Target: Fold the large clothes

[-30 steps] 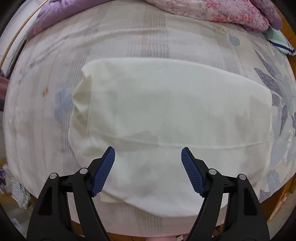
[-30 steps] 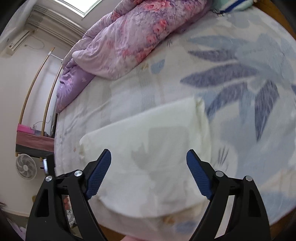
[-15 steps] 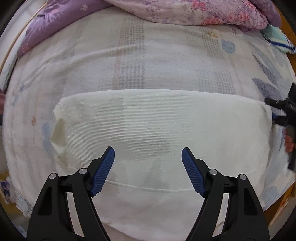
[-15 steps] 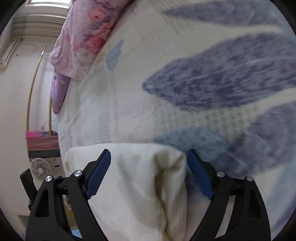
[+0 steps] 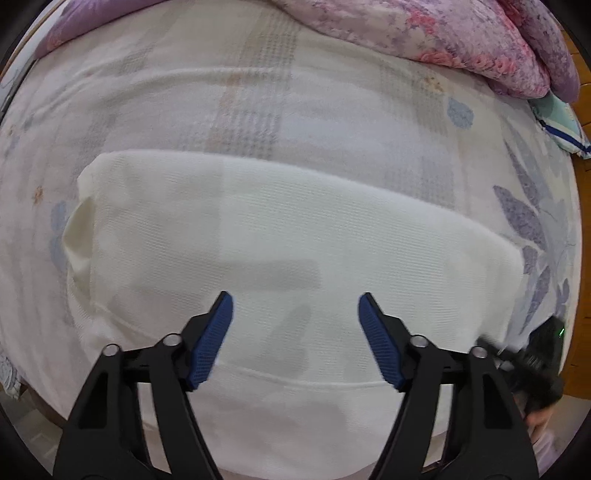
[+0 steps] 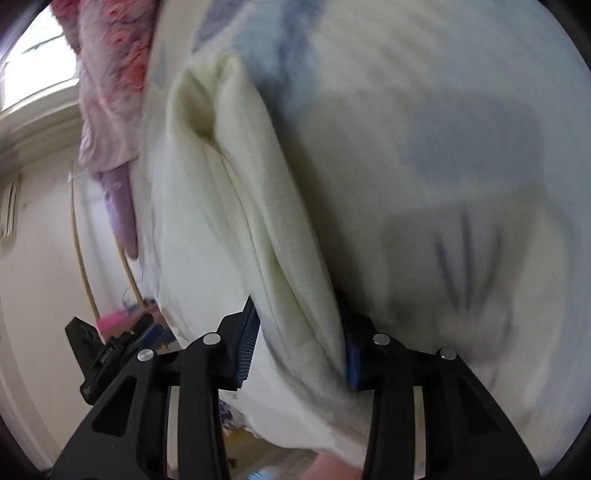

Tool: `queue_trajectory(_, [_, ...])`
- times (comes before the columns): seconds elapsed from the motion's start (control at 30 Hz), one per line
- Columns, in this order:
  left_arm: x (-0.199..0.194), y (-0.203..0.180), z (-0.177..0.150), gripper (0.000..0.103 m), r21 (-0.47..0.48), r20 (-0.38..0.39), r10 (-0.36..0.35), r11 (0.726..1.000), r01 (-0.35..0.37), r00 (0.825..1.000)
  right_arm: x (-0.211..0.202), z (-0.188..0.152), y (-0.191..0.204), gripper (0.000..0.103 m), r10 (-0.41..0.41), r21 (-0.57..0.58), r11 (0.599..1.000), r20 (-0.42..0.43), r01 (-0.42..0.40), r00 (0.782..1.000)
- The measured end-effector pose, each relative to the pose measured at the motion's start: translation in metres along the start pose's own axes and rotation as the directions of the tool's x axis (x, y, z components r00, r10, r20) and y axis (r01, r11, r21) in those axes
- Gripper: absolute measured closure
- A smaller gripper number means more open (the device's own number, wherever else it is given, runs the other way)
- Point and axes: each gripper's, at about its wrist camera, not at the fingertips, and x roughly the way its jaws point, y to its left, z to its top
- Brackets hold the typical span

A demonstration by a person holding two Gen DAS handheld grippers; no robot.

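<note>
Your right gripper [image 6: 295,354], jaws just closing, is clamping the bunched right edge of the cream waffle-knit garment [image 5: 295,236], which is lying folded across the pale floral bedsheet [image 5: 258,92]. Your left gripper [image 5: 295,332] is hanging released above its near middle, jaws narrowing slightly, nothing gripped. Pink floral quilt [image 5: 443,33] is lying at the far side.

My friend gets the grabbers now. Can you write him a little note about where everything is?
Right gripper: jaws have just been closing and now pinch the side edge of the cream garment.
Left gripper: open above the garment's middle, holding nothing; its jaws have just narrowed a bit.
The garment lies partly folded on the bed sheet, pink quilt behind it.
Left: fold that pinched edge over, then tidy.
</note>
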Motion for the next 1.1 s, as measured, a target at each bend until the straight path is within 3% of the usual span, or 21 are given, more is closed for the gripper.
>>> queue_trajectory(0.03, [-0.001, -0.004, 0.005, 0.045, 0.011, 0.003, -0.01, 1.0, 0.01, 1.0, 0.001, -0.005, 0.003, 0.07, -0.034, -0.014, 0.999, -0.006, 0.034, 0.999])
queue_trajectory(0.07, [-0.002, -0.008, 0.011, 0.048, 0.025, 0.005, -0.018, 1.0, 0.018, 1.0, 0.004, -0.014, 0.011, 0.07, -0.124, -0.059, 0.991, -0.01, 0.123, 0.992])
queue_trajectory(0.13, [-0.003, -0.015, 0.023, 0.067, 0.047, -0.001, -0.029, 0.998, 0.029, 1.0, 0.008, -0.028, 0.031, 0.073, -0.264, -0.145, 0.954, 0.016, 0.263, 0.964])
queue_trajectory(0.17, [-0.004, -0.019, 0.031, 0.074, 0.056, -0.008, -0.036, 0.998, 0.037, 0.999, 0.013, -0.034, 0.046, 0.074, -0.352, -0.203, 0.913, 0.043, 0.353, 0.935])
queue_trajectory(0.23, [-0.004, -0.026, 0.044, 0.08, 0.068, -0.021, -0.045, 0.997, 0.046, 0.999, 0.023, -0.038, 0.057, 0.075, -0.455, -0.228, 0.858, 0.078, 0.46, 0.887])
queue_trajectory(0.27, [-0.004, -0.03, 0.052, 0.086, 0.077, -0.031, -0.042, 0.996, 0.044, 0.999, 0.028, -0.038, 0.058, 0.076, -0.483, -0.221, 0.844, 0.085, 0.489, 0.872])
queue_trajectory(0.4, [0.002, -0.045, 0.073, 0.094, 0.105, -0.098, -0.004, 0.994, 0.014, 0.995, 0.039, -0.035, 0.065, 0.076, -0.58, -0.219, 0.781, 0.092, 0.585, 0.809])
queue_trajectory(0.5, [0.011, -0.054, 0.084, 0.1, 0.135, -0.132, 0.038, 0.991, -0.02, 0.99, 0.034, -0.031, 0.062, 0.075, -0.571, -0.204, 0.795, 0.065, 0.571, 0.818])
queue_trajectory(0.67, [0.047, -0.054, 0.099, 0.103, 0.142, -0.171, 0.054, 0.989, -0.03, 0.984, 0.029, -0.029, 0.065, 0.075, -0.584, -0.22, 0.781, 0.075, 0.585, 0.808])
queue_trajectory(0.73, [0.087, -0.046, 0.099, 0.103, 0.115, -0.264, 0.042, 0.993, -0.012, 0.964, 0.028, -0.029, 0.066, 0.075, -0.581, -0.22, 0.783, 0.076, 0.582, 0.81])
queue_trajectory(0.8, [0.117, -0.039, 0.094, 0.103, 0.103, -0.297, 0.023, 0.995, 0.008, 0.955, 0.031, -0.03, 0.069, 0.074, -0.557, -0.211, 0.801, 0.08, 0.56, 0.827])
queue_trajectory(0.9, [0.112, -0.035, 0.094, 0.103, 0.105, -0.332, 0.005, 0.994, 0.032, 0.943, 0.028, -0.034, 0.064, 0.074, -0.522, -0.193, 0.828, 0.08, 0.527, 0.849])
queue_trajectory(0.93, [0.109, -0.031, 0.093, 0.103, 0.085, -0.369, 0.01, 0.996, 0.023, 0.929, 0.027, -0.034, 0.064, 0.074, -0.521, -0.194, 0.828, 0.081, 0.526, 0.85])
queue_trajectory(0.97, [0.104, -0.028, 0.091, 0.103, 0.074, -0.391, 0.037, 0.997, -0.008, 0.92, 0.026, -0.035, 0.066, 0.074, -0.527, -0.192, 0.825, 0.083, 0.532, 0.846])
queue_trajectory(1.03, [0.095, -0.03, 0.082, 0.103, 0.114, -0.377, 0.099, 0.992, -0.06, 0.921, 0.026, -0.036, 0.07, 0.074, -0.544, -0.184, 0.815, 0.081, 0.549, 0.835])
queue_trajectory(1.1, [0.121, -0.03, 0.067, 0.103, 0.156, -0.372, 0.137, 0.984, -0.084, 0.918, 0.03, -0.036, 0.074, 0.073, -0.552, -0.179, 0.811, 0.086, 0.558, 0.83])
